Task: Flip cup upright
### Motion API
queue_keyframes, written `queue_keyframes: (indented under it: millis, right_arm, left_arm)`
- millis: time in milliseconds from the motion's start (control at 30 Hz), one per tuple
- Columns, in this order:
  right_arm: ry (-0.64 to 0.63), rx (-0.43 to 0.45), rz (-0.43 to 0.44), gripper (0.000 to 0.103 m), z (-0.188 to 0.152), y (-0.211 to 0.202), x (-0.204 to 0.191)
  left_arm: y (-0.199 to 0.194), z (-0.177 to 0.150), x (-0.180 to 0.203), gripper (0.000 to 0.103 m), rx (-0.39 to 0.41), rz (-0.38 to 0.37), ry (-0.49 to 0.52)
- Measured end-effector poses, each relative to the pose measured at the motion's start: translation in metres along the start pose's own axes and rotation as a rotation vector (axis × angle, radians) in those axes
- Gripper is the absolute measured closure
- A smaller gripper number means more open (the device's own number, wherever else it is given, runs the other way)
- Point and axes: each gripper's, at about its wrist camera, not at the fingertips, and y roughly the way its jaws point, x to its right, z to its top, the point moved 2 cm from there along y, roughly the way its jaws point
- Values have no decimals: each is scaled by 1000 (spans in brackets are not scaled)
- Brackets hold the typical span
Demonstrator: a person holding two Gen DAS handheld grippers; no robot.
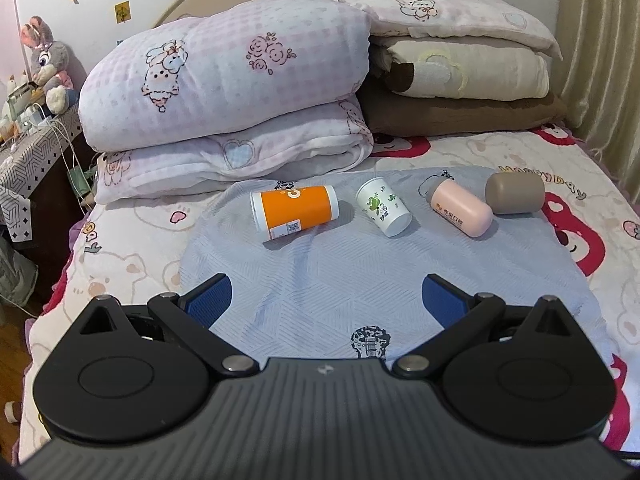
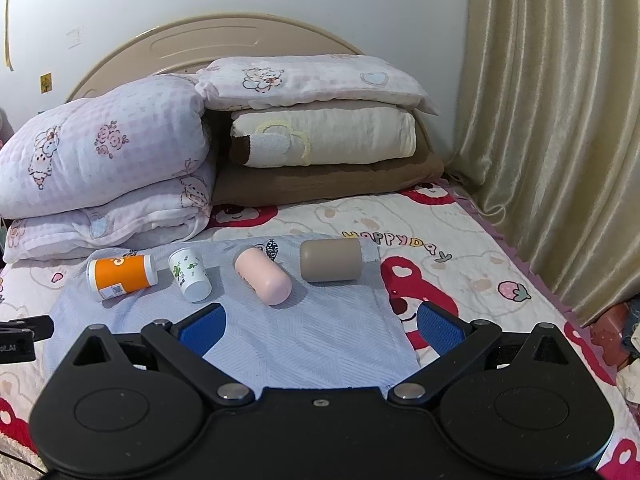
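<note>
Several cups lie on their sides in a row on a light blue cloth (image 1: 320, 280) on the bed: an orange cup (image 1: 295, 211) (image 2: 122, 277), a white cup with green print (image 1: 383, 206) (image 2: 189, 274), a pink cup (image 1: 463, 207) (image 2: 263, 276) and a taupe cup (image 1: 515, 193) (image 2: 331, 260). My left gripper (image 1: 327, 300) is open and empty, well short of the cups, facing the orange and white ones. My right gripper (image 2: 320, 326) is open and empty, short of the pink and taupe cups.
Folded quilts (image 1: 228, 92) and stacked pillows (image 1: 460, 68) lie behind the cups against the headboard. A curtain (image 2: 552, 140) hangs at the right. A nightstand (image 1: 32, 152) with a plush toy stands left of the bed. The left gripper's edge (image 2: 24, 338) shows at left.
</note>
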Motion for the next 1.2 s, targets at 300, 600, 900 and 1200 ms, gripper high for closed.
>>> queue_keyframes:
  millis: [300, 600, 900, 1200]
  right_arm:
    - [-1, 8, 8, 0, -1, -1, -2]
    - [-6, 3, 8, 0, -1, 1, -5]
    - [-1, -1, 4, 0, -2, 1, -3]
    - [-5, -11, 8, 0, -3, 4, -3]
  left_arm:
    - [-1, 2, -8, 0, 7, -49, -60]
    - [-2, 3, -10, 0, 28, -21, -60]
    - [-5, 3, -8, 0, 34, -27, -52]
    - [-5, 1, -7, 0, 31, -28, -45]
